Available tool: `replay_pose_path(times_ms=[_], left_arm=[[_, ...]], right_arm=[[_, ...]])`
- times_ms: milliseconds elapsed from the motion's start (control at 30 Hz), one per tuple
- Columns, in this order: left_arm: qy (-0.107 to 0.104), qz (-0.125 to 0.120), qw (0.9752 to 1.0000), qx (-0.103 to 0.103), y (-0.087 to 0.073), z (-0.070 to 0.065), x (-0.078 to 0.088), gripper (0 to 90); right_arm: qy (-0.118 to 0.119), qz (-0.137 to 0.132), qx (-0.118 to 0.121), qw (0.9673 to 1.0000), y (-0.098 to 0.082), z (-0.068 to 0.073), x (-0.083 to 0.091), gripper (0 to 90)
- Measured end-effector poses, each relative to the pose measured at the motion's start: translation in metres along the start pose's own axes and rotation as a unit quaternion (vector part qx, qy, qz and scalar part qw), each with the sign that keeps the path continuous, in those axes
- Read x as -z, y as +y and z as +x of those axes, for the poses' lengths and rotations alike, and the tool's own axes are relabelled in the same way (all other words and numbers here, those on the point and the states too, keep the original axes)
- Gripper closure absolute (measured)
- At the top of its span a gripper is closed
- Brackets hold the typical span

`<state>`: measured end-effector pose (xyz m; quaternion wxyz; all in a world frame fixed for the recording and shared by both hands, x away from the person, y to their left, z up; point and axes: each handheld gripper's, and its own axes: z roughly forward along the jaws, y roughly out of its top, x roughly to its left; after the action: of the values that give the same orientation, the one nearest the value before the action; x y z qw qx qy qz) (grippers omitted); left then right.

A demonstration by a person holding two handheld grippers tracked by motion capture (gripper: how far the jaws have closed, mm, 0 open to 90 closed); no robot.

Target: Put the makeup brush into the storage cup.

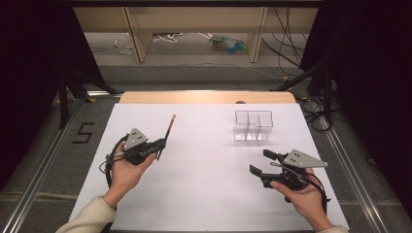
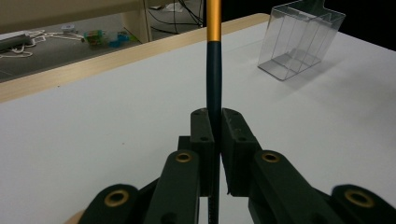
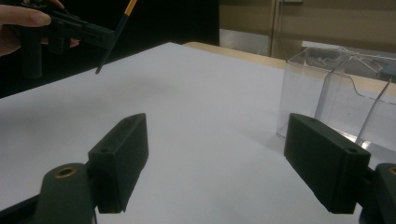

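Pencil point(image 2: 214, 70) clamped in left gripper point(image 2: 214, 126) jaws, tip cut off above; right gripper point(image 3: 215, 158) jaws wide, empty

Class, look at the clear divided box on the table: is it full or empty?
Empty. The clear box shows bare compartments and dividers; the white table shows through its walls. The pencil sits in the shut left gripper, outside it.
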<state>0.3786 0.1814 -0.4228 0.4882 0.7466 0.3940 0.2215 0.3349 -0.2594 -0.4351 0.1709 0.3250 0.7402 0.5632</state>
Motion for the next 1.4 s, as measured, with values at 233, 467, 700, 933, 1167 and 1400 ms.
replay_pose_path(times_ms=[233, 467, 700, 933, 1167, 1400], left_arm=[[-0.009, -0.004, 1.0, 0.002, 0.001, -0.007, 0.002, 83.8], [-0.012, -0.006, 0.9999, -0.002, 0.0, -0.012, 0.004, 83.8], [-0.023, -0.008, 0.9997, -0.005, -0.001, -0.019, 0.003, 83.8], [-0.031, -0.004, 0.9995, -0.007, -0.001, -0.025, 0.004, 83.8], [-0.036, -0.007, 0.9993, -0.01, 0.0, -0.028, 0.004, 83.8], [-0.042, -0.008, 0.999, -0.013, 0.0, -0.033, 0.003, 83.8]], right_arm=[[0.003, -0.009, 0.0, 1.0, 0.001, 0.001, -0.004, 23.1], [0.007, -0.009, 0.002, 0.9999, 0.003, 0.004, -0.01, 23.3], [0.008, -0.002, 0.004, 1.0, 0.004, 0.006, -0.013, 23.4], [0.008, -0.004, 0.004, 1.0, 0.005, 0.006, -0.015, 23.5], [0.007, -0.01, 0.011, 0.9999, 0.007, 0.008, -0.021, 23.6], [0.015, -0.011, 0.004, 0.9998, 0.009, 0.011, -0.028, 23.6]])
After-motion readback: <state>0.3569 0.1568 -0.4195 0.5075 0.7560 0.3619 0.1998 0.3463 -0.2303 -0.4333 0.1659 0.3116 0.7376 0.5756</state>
